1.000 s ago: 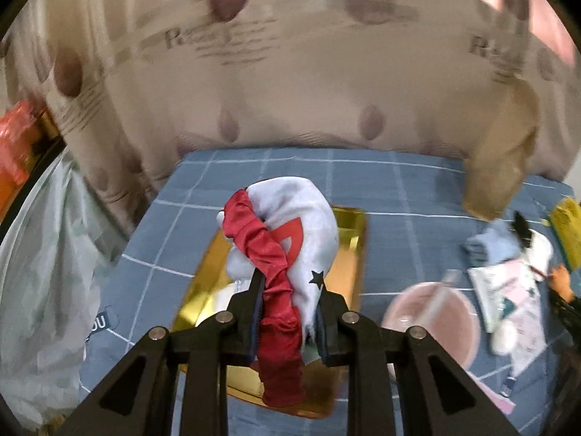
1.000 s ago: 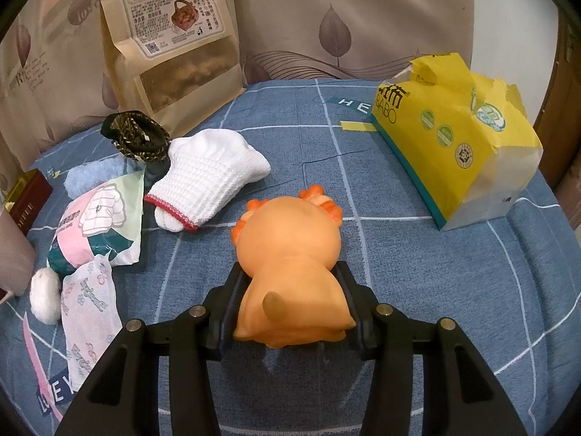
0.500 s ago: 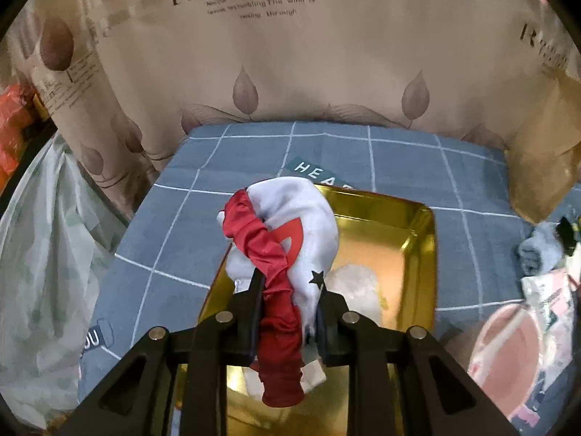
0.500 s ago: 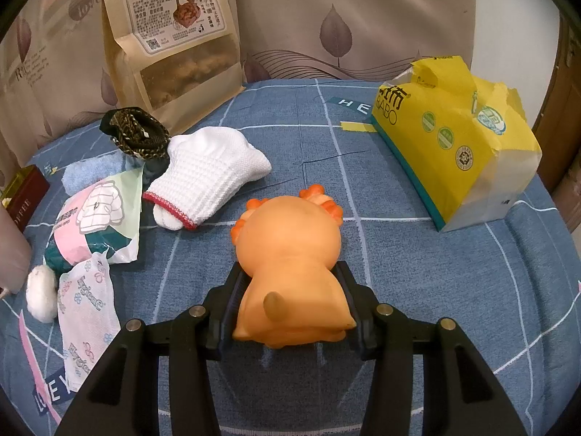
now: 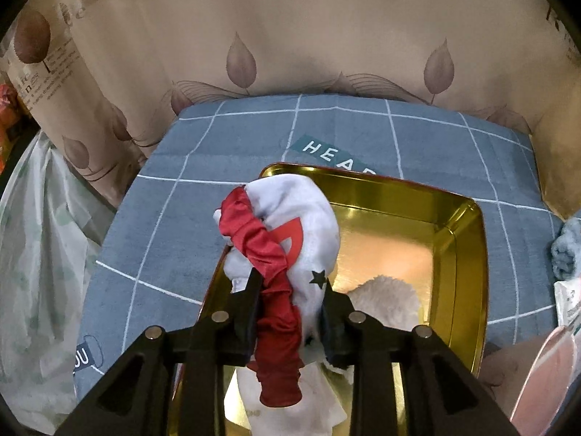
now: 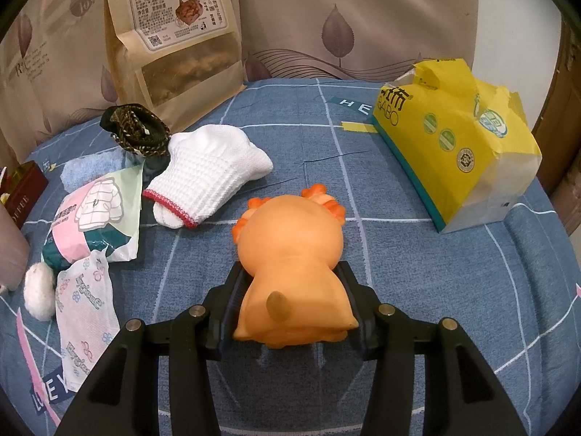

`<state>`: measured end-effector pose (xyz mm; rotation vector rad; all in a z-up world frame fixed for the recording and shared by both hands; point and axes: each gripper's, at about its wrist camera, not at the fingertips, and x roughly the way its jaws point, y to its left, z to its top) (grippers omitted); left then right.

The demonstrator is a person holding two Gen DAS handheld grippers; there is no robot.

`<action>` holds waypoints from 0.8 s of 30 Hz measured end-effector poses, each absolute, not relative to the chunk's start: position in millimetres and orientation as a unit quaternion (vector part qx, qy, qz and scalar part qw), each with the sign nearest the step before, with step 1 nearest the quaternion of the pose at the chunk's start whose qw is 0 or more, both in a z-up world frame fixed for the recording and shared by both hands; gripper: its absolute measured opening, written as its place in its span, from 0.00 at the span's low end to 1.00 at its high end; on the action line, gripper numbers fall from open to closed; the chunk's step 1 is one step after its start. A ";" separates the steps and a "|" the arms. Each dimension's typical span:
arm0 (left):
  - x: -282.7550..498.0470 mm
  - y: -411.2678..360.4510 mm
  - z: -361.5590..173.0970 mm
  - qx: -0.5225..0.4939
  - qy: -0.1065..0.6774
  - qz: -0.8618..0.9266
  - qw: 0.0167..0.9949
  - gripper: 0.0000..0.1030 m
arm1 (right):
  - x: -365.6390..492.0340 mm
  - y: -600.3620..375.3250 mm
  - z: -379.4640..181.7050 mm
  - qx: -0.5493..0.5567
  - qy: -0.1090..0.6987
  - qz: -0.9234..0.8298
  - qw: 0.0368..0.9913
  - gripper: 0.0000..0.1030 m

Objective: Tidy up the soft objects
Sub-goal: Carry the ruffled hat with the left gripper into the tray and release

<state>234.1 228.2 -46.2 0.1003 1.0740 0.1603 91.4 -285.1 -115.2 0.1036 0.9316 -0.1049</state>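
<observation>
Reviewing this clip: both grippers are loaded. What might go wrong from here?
1. The left gripper pinches a white cloth with a red scrunchie draped over it above the gold tray's left rim; on release the loose ends may land outside.
2. A fluffy white item already lies in the tray, so the bundle may pile on it.
3. The right gripper squeezes the orange toy low; it may tip.
</observation>
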 end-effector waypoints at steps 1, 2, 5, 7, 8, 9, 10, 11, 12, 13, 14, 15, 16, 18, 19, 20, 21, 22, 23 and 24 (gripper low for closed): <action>234.6 227.3 -47.2 0.050 0.511 0.077 0.855 0.32 | 92.0 -285.1 -115.2 0.050 0.449 -0.051 0.891 0.46; 235.0 226.6 -47.9 0.051 0.512 0.077 0.854 0.33 | 91.9 -285.3 -115.2 0.049 0.449 -0.051 0.891 0.46; 235.4 223.3 -48.7 0.055 0.514 0.076 0.853 0.43 | 91.8 -285.3 -115.1 0.049 0.449 -0.051 0.891 0.46; 235.2 222.0 -48.1 0.059 0.513 0.075 0.853 0.46 | 91.9 -285.1 -115.1 0.048 0.449 -0.051 0.891 0.46; 234.6 221.1 -47.1 0.060 0.511 0.074 0.854 0.47 | 91.6 -285.9 -115.1 0.048 0.449 -0.051 0.891 0.46; 234.0 220.6 -46.2 0.061 0.510 0.074 0.855 0.48 | 91.9 -285.1 -115.1 0.049 0.449 -0.051 0.891 0.46; 233.3 220.5 -44.8 0.061 0.509 0.074 0.855 0.49 | 91.9 -285.0 -115.1 0.049 0.449 -0.051 0.891 0.46; 232.6 220.0 -43.1 0.061 0.508 0.073 0.856 0.49 | 91.9 -285.2 -115.1 0.048 0.449 -0.051 0.891 0.46; 232.1 220.1 -41.4 0.061 0.506 0.074 0.857 0.49 | 91.9 -285.2 -115.1 0.048 0.449 -0.051 0.891 0.46; 231.1 220.3 -38.5 0.061 0.504 0.075 0.858 0.49 | 91.9 -285.2 -115.1 0.048 0.449 -0.051 0.891 0.46; 229.7 220.1 -36.0 0.060 0.502 0.072 0.860 0.49 | 91.8 -285.3 -115.1 0.048 0.449 -0.051 0.891 0.46; 228.6 220.4 -34.1 0.060 0.501 0.071 0.861 0.49 | 91.9 -285.2 -115.1 0.048 0.449 -0.051 0.891 0.46; 226.5 220.1 -30.9 0.061 0.500 0.071 0.861 0.49 | 91.8 -285.2 -115.2 0.048 0.449 -0.051 0.891 0.46; 223.1 220.3 -25.2 0.060 0.495 0.068 0.864 0.49 | 91.7 -285.6 -115.2 0.048 0.449 -0.051 0.891 0.46; 220.5 221.2 -21.0 0.059 0.492 0.070 0.866 0.49 | 91.8 -285.3 -115.2 0.048 0.449 -0.051 0.891 0.46; 218.7 221.9 -18.3 0.057 0.491 0.071 0.866 0.50 | 91.5 -286.1 -115.3 0.048 0.449 -0.051 0.891 0.46; 214.9 223.3 -14.1 0.052 0.488 0.069 0.868 0.50 | 91.7 -285.4 -115.3 0.048 0.449 -0.051 0.891 0.46; 211.7 224.0 -11.4 0.050 0.486 0.068 0.870 0.50 | 91.7 -285.4 -115.3 0.048 0.449 -0.051 0.891 0.46; 208.0 225.0 -8.4 0.050 0.485 0.070 0.870 0.50 | 91.7 -285.5 -115.3 0.048 0.449 -0.051 0.891 0.46; 202.5 225.5 -4.8 0.050 0.483 0.071 0.872 0.50 | 91.7 -285.3 -115.2 0.048 0.449 -0.051 0.891 0.46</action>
